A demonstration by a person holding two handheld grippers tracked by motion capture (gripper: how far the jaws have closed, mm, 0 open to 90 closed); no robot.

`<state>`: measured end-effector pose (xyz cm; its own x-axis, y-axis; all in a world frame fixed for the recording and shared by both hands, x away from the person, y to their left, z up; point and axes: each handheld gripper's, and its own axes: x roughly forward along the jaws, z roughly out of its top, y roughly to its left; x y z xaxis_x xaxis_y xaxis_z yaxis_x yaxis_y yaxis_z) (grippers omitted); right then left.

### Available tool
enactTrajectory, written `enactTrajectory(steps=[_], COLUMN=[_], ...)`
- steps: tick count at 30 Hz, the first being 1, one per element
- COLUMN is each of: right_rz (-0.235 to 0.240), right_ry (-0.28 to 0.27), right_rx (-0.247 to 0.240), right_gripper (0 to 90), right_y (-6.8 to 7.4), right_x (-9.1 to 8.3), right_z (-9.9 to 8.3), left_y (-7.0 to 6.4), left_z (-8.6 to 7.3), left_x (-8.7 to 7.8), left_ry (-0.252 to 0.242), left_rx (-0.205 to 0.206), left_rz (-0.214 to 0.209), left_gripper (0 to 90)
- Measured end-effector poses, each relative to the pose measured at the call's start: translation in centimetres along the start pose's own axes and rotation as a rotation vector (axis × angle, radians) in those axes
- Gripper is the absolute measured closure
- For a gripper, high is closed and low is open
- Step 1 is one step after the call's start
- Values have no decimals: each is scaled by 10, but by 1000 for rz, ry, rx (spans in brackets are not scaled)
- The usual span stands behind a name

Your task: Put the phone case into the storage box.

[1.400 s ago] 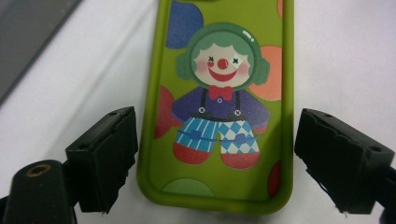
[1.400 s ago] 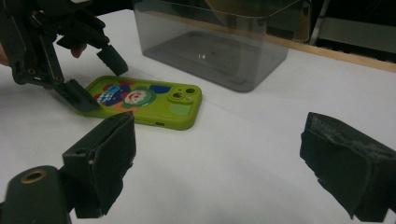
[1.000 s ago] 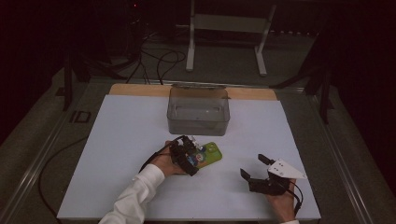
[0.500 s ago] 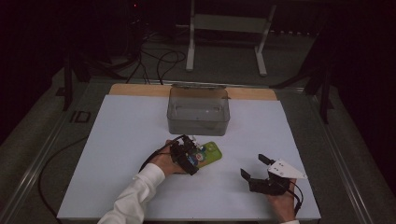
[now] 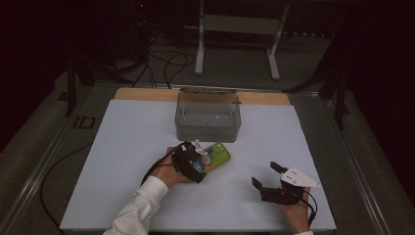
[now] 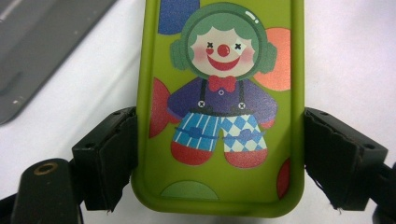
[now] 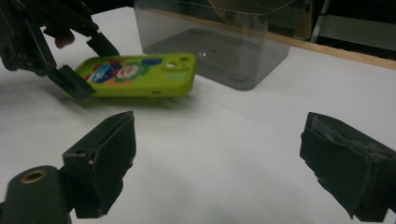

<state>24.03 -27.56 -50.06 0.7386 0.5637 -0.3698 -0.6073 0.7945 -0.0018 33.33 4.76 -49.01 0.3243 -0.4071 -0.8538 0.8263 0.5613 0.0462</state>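
Observation:
A lime-green phone case (image 6: 219,107) with a clown picture lies between the jaws of my left gripper (image 6: 219,156), which press on its two long edges. In the high view the left gripper (image 5: 195,164) holds the phone case (image 5: 217,154) just in front of the clear box (image 5: 208,115). From the right gripper view the phone case (image 7: 140,74) hangs slightly above the white surface with a shadow beneath it, and the left gripper (image 7: 88,63) clamps its near end. My right gripper (image 5: 265,175) rests open at the front right, with nothing between its jaws (image 7: 224,154).
A clear, empty plastic box (image 7: 210,46) stands at the back middle of the white board (image 5: 127,147). A wooden strip (image 5: 147,94) runs along the board's far edge. Cables and a metal stand (image 5: 237,29) lie on the floor beyond.

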Motion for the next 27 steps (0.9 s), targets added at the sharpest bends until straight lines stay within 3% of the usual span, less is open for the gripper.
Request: enactTrajectory(steps=[12,18,27], right_rz=[3,0,3], right_ry=[2,7,11], right_rx=[5,3,1], right_gripper=[105,105,105], right_y=[0,1,2], right_x=[1,2,3], right_z=[0,-1,-1], left_y=[3,8,11], left_z=[-16,-24,-37], left_x=[-32,-45,-52], left_ry=[-134,-204,-271], left_rx=[-49,-98,-145], left_rz=[60,87,122], left_gripper=[161,161,161])
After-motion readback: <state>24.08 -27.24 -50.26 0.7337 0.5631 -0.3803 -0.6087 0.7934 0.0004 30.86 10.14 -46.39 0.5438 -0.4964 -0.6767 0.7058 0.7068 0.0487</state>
